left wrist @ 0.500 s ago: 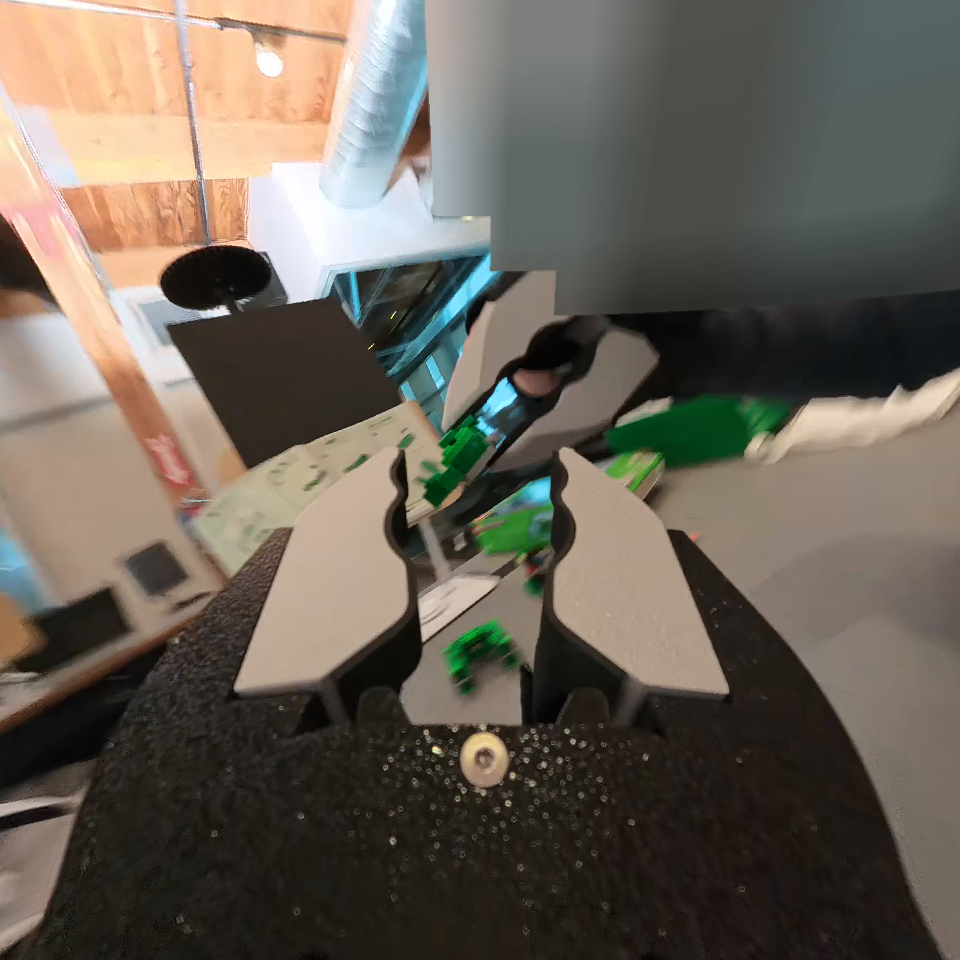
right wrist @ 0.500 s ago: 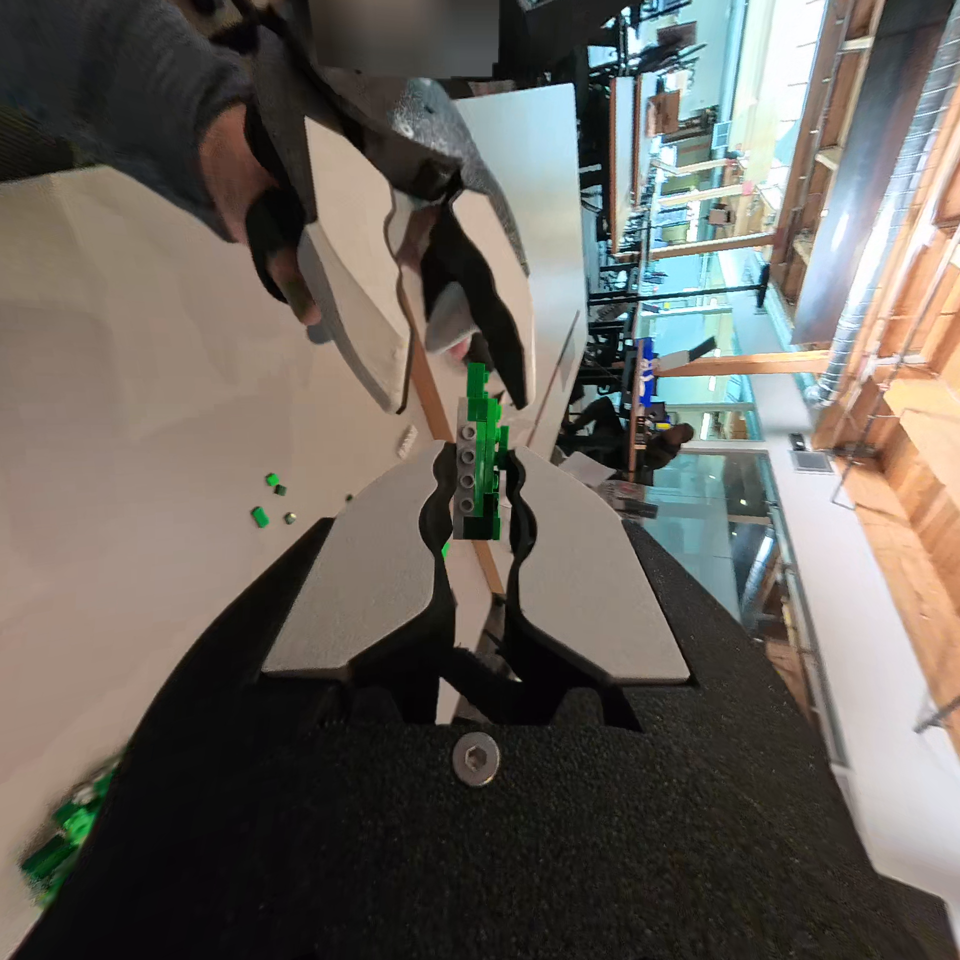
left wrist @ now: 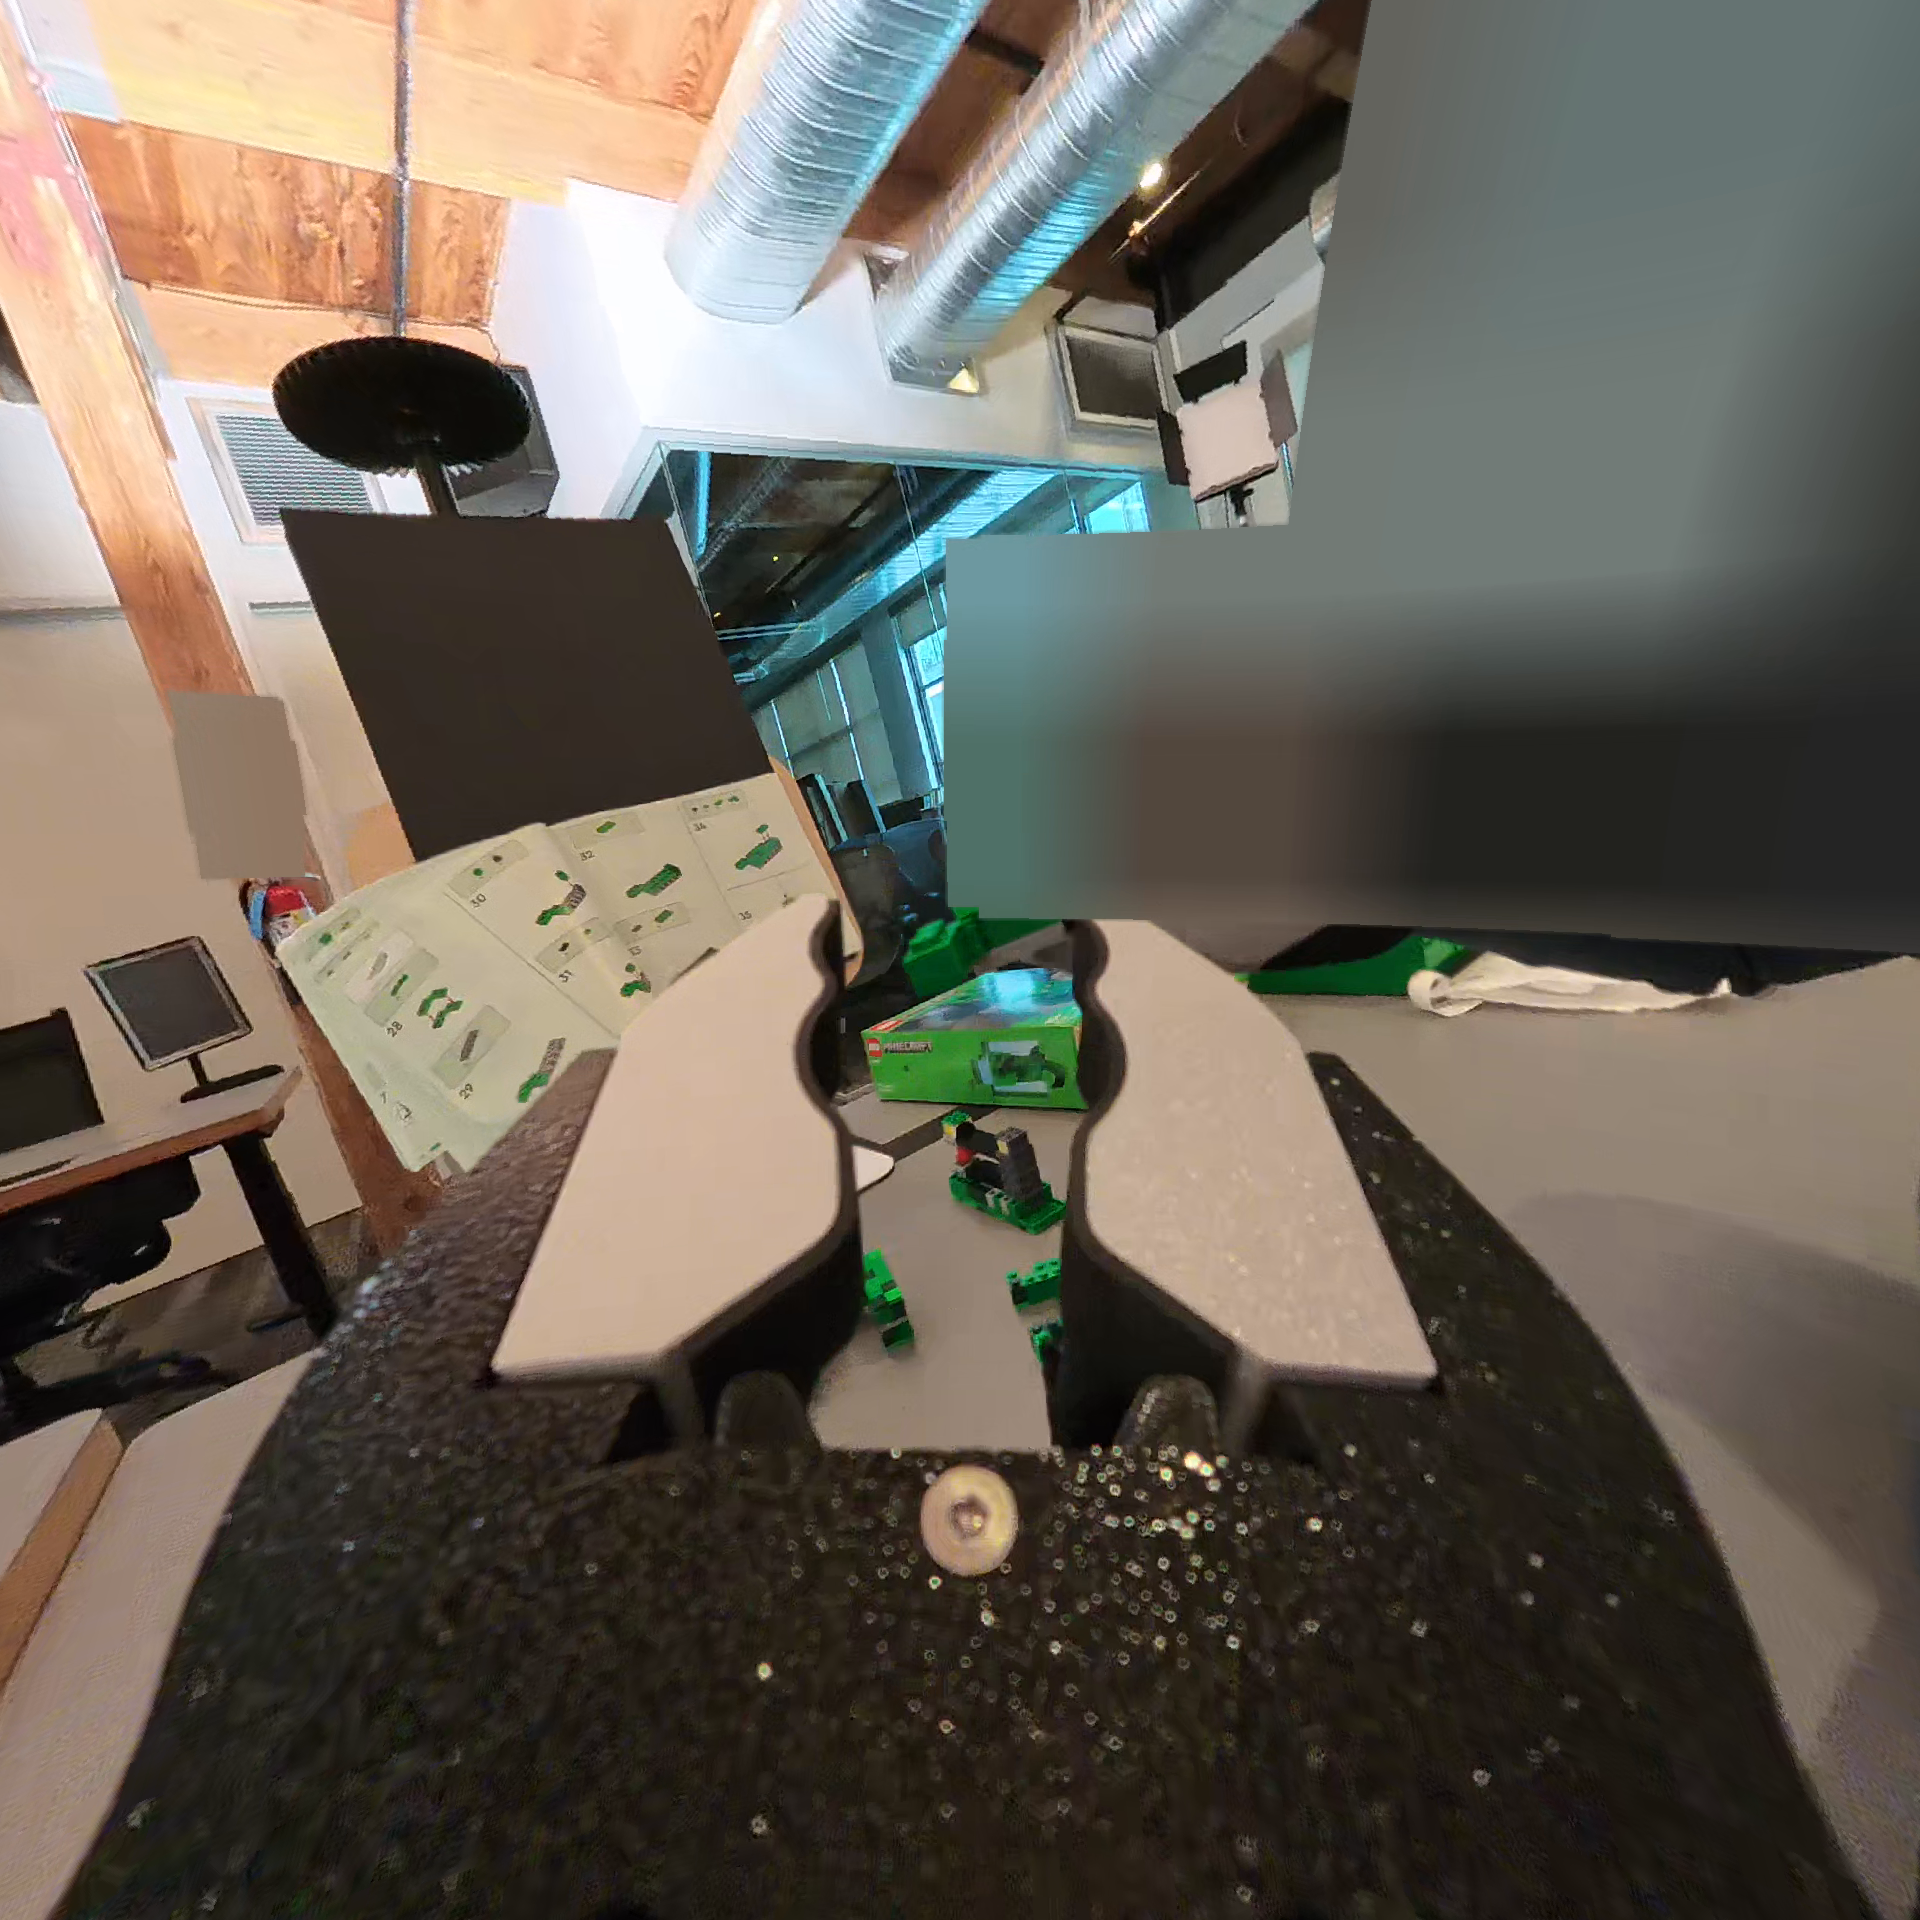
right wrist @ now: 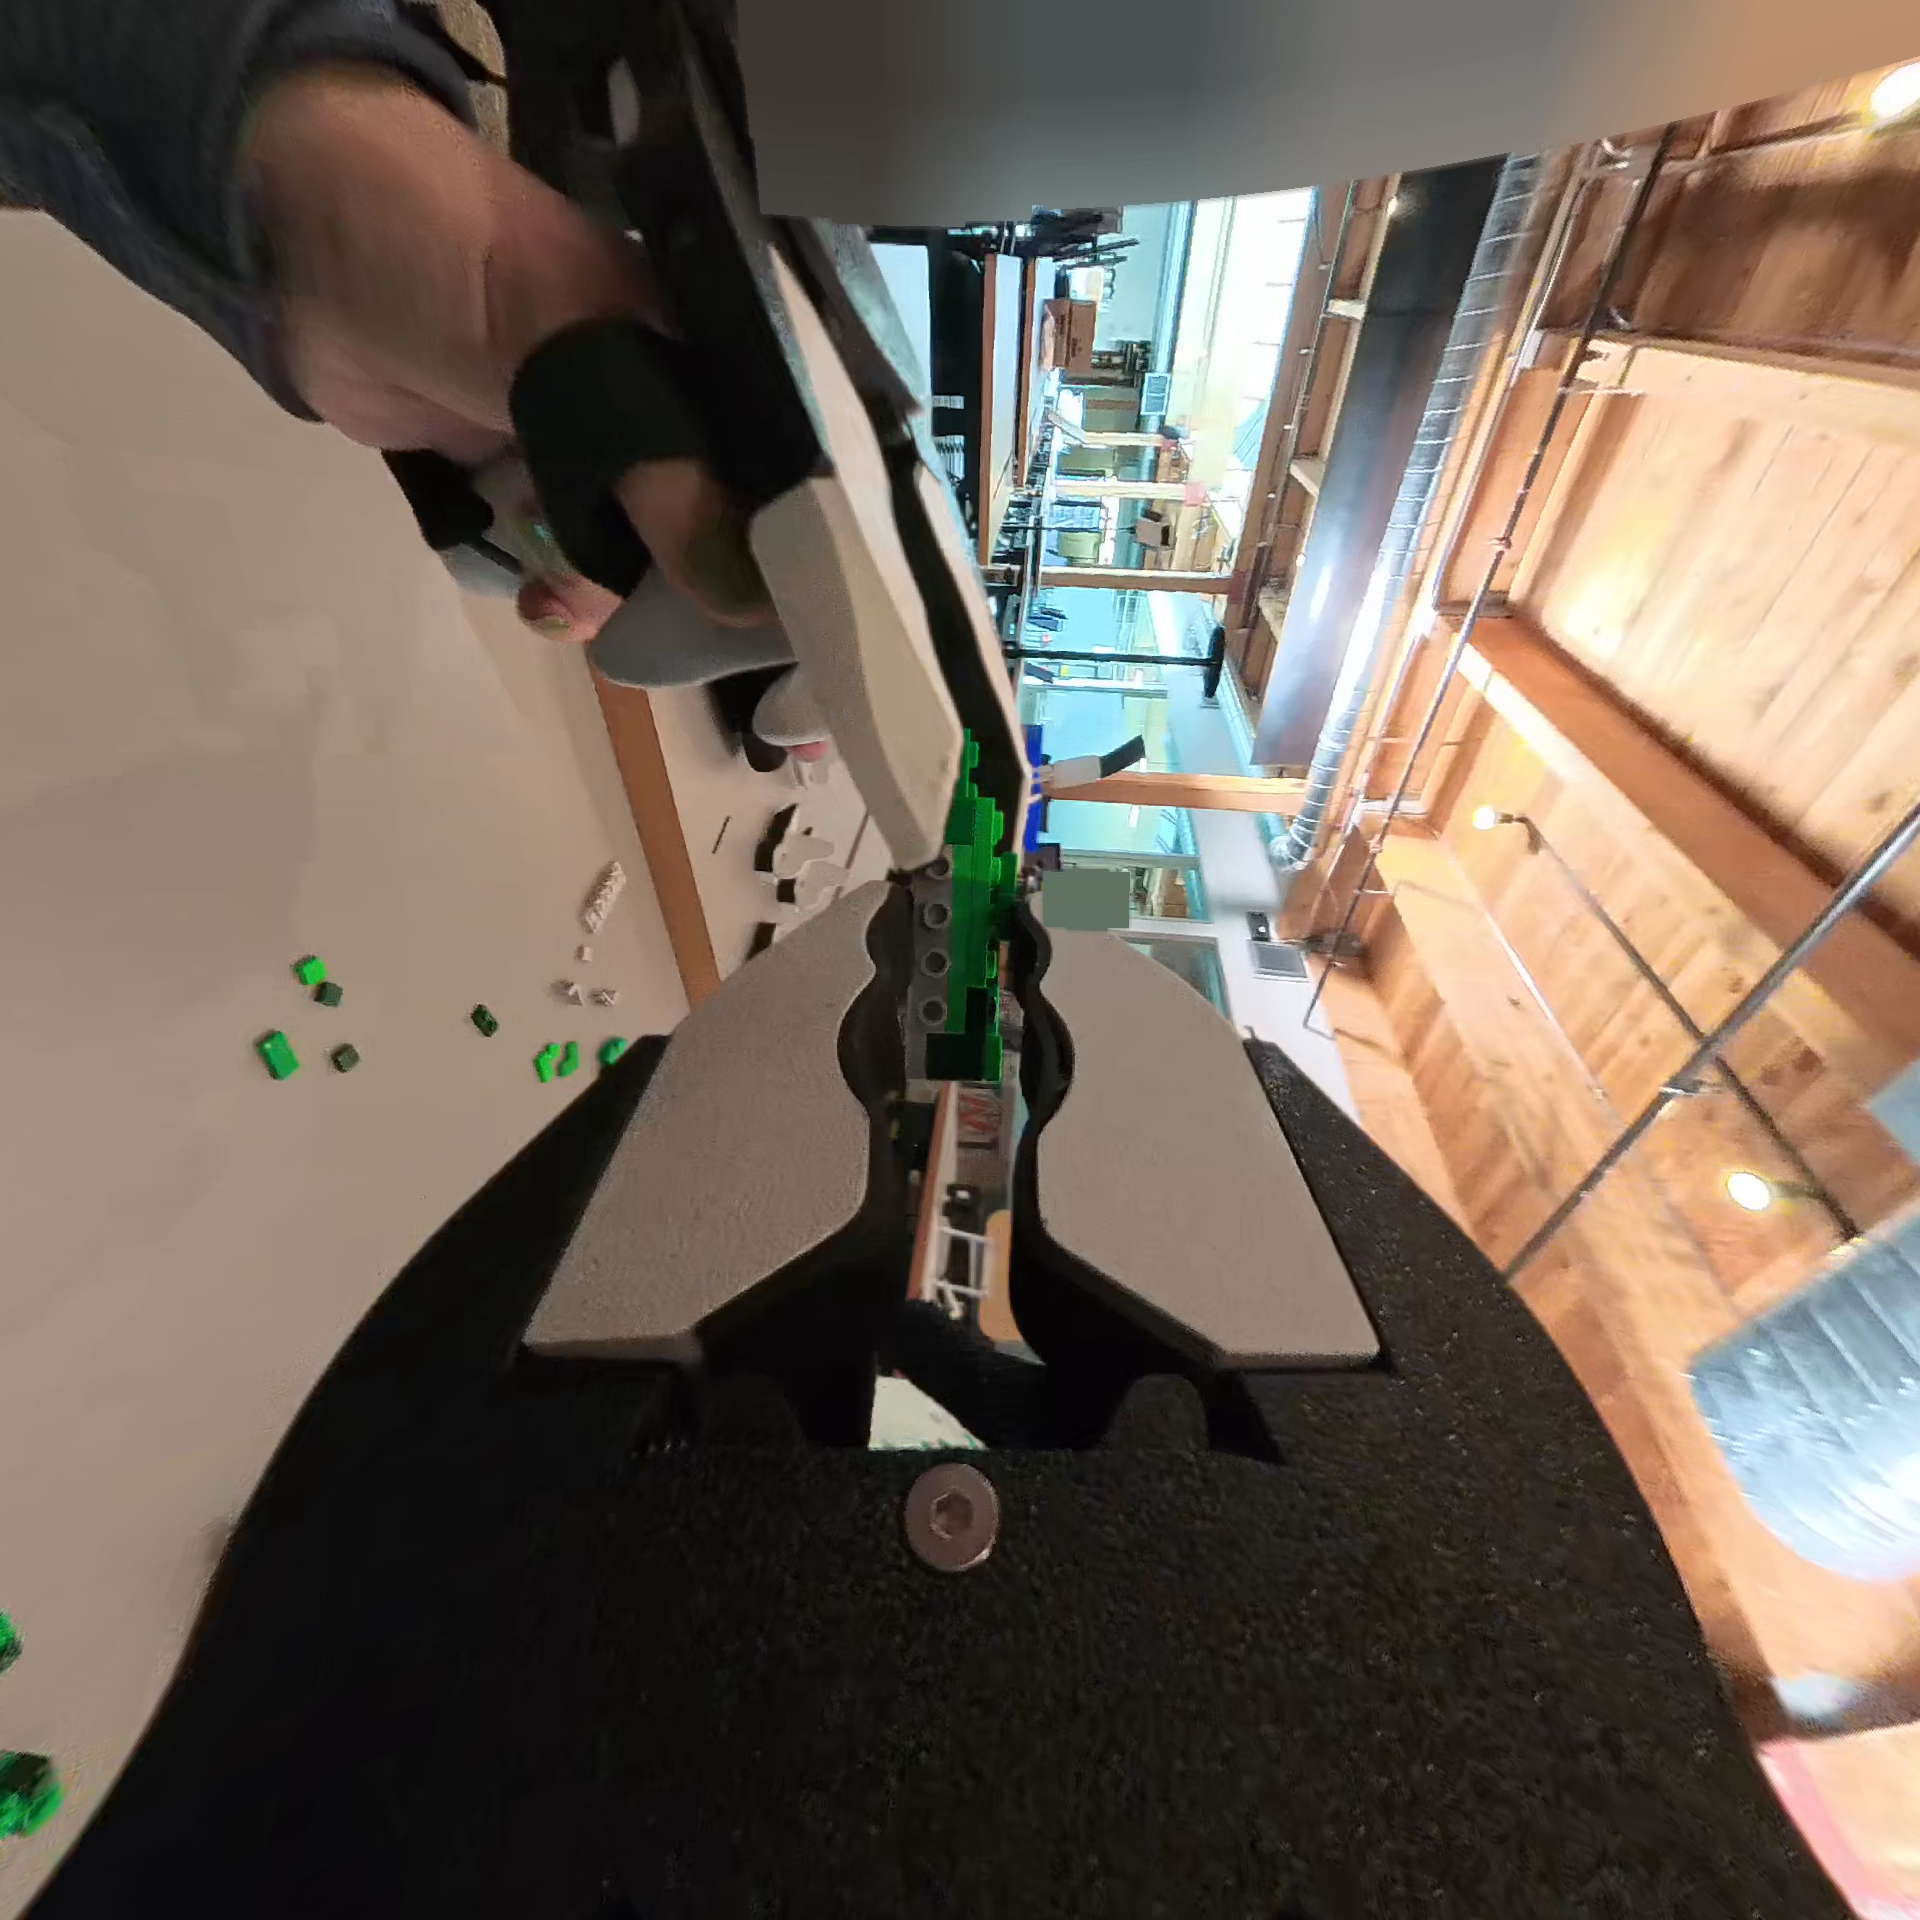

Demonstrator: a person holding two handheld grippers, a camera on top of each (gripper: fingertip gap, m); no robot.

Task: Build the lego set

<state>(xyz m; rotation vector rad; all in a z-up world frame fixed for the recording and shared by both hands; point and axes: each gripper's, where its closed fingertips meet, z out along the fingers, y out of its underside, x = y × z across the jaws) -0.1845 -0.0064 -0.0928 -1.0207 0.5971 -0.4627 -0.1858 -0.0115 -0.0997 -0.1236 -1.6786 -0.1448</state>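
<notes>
A stepped assembly of green studded plastic bricks with a grey holed beam is clamped between the matte grey, wavy-edged fingers of the right gripper. It is met from above by the left gripper, whose fingers are seen spread with nothing between them. Small glossy green bricks are scattered on the smooth pale table.

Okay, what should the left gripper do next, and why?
Probably lower the left gripper onto the loose green piece on the table ahead: it is open and empty, while the right gripper is shut on the green-and-grey assembly, awaiting another brick.
</notes>
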